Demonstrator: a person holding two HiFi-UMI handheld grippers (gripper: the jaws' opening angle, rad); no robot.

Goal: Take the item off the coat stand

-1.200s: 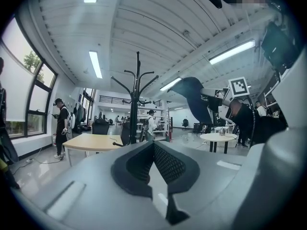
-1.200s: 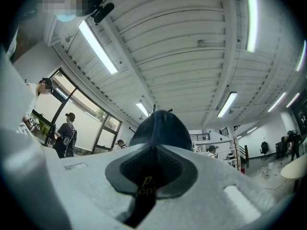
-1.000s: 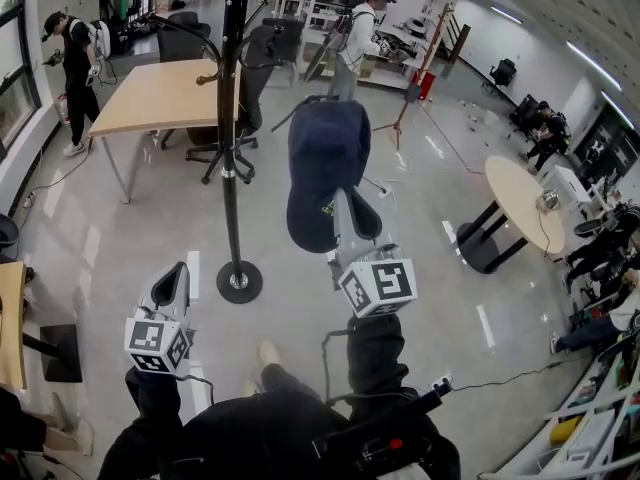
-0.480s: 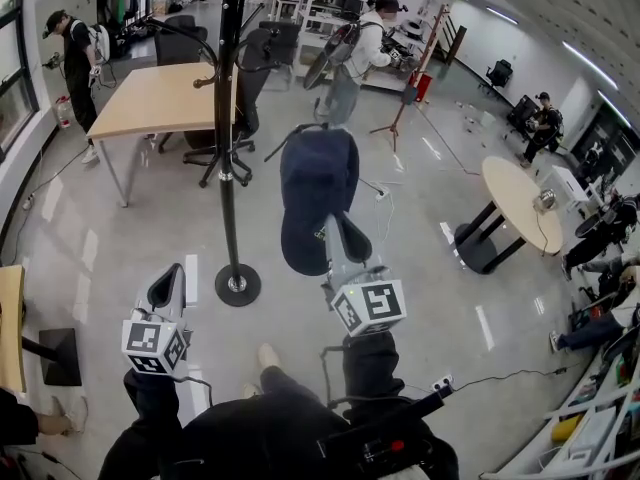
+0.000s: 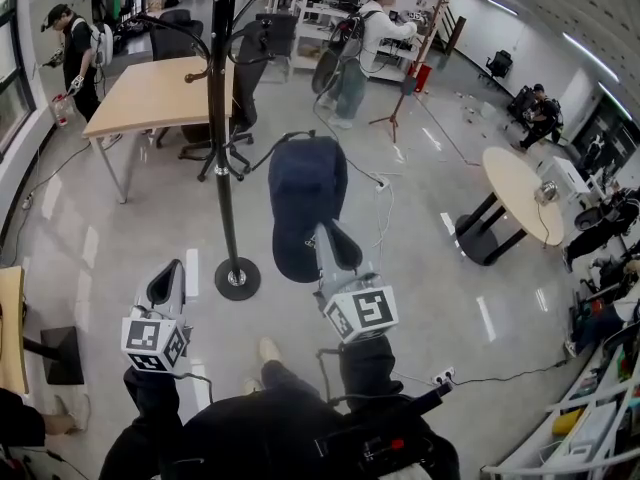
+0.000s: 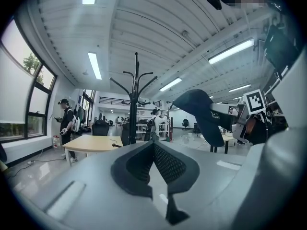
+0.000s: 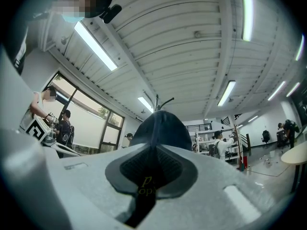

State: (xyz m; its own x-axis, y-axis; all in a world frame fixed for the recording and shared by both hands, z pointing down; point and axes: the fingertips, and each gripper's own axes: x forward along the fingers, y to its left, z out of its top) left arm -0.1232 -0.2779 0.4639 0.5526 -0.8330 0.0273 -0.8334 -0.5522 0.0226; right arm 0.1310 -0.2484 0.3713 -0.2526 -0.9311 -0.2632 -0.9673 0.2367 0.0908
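The right gripper [image 5: 320, 233] is clamped on the brim of the dark blue cap [image 5: 305, 188]. Over the last second it has carried the cap lower and closer to the person holding it. The cap now hangs clear of the coat stand [image 5: 221, 138], off to its right, and touches none of the hooks [image 5: 205, 76]. The left gripper [image 5: 170, 273] has kept its place low at the left, with its jaws together on nothing. As I judge it, the cap is already off the stand, so what remains is only to bring it in or set it down somewhere.
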